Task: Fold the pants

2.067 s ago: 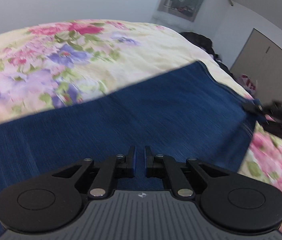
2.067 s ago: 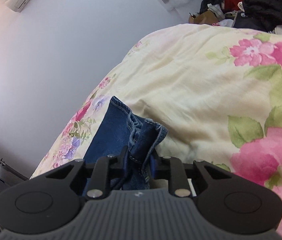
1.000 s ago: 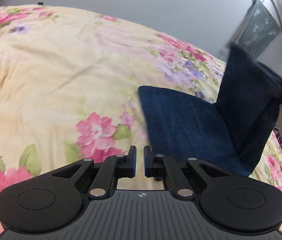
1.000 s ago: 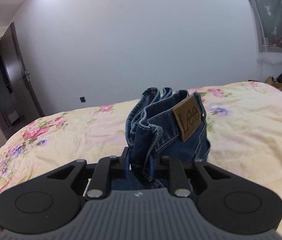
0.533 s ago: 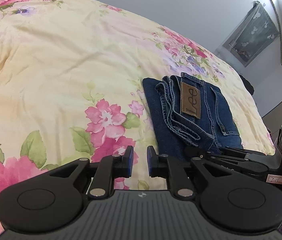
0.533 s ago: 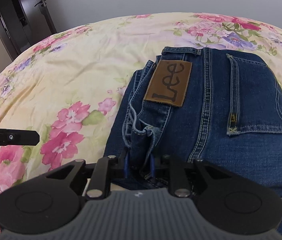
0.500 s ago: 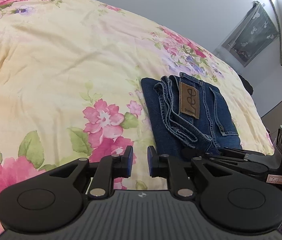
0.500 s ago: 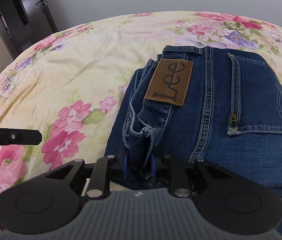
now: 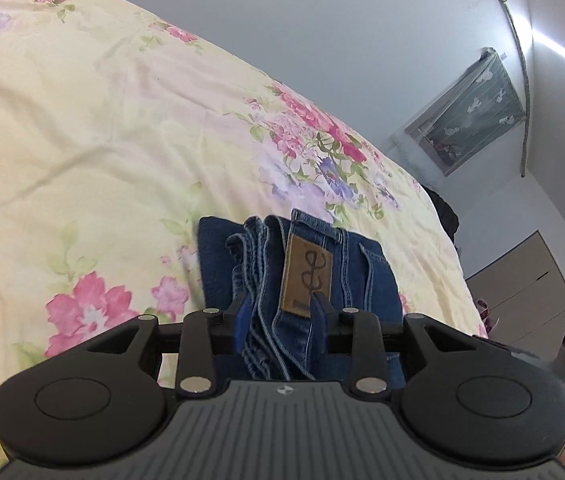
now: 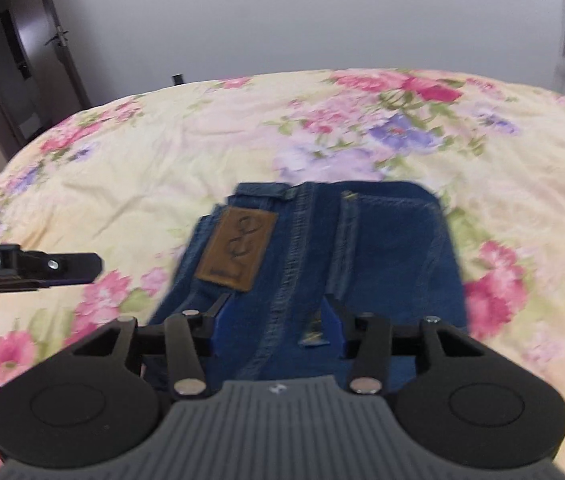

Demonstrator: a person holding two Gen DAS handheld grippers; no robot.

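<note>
The pants (image 9: 314, 276), dark blue denim, were seen folded into a compact stack on the bed (image 9: 82, 128), which was covered in a pale yellow floral quilt. In the left wrist view the stack lay toward 6 o'clock, just ahead of the tongs. A brown leather patch (image 9: 307, 278) was turned upward on the top layer, with the bunched waistband edges at its 9 o'clock side and a back pocket seam at its 3 o'clock side. In the right wrist view the same patch (image 10: 237, 249) was seen at about 10 o'clock of the denim (image 10: 382, 248), and a small tag showed on the pocket close to the right finger; this view was blurred.

The left tongs (image 9: 281, 322) were held low over the near edge of the stack, parted moderately, with the waistband folds lying between the fingers; whether the pads touched the cloth could not be told. The right tongs (image 10: 276, 322) were spread wide over the near edge of the top layer, nothing being gripped. In the right wrist view the left tongs (image 10: 58, 267) were seen from the side at 9 o'clock, above the quilt.
</note>
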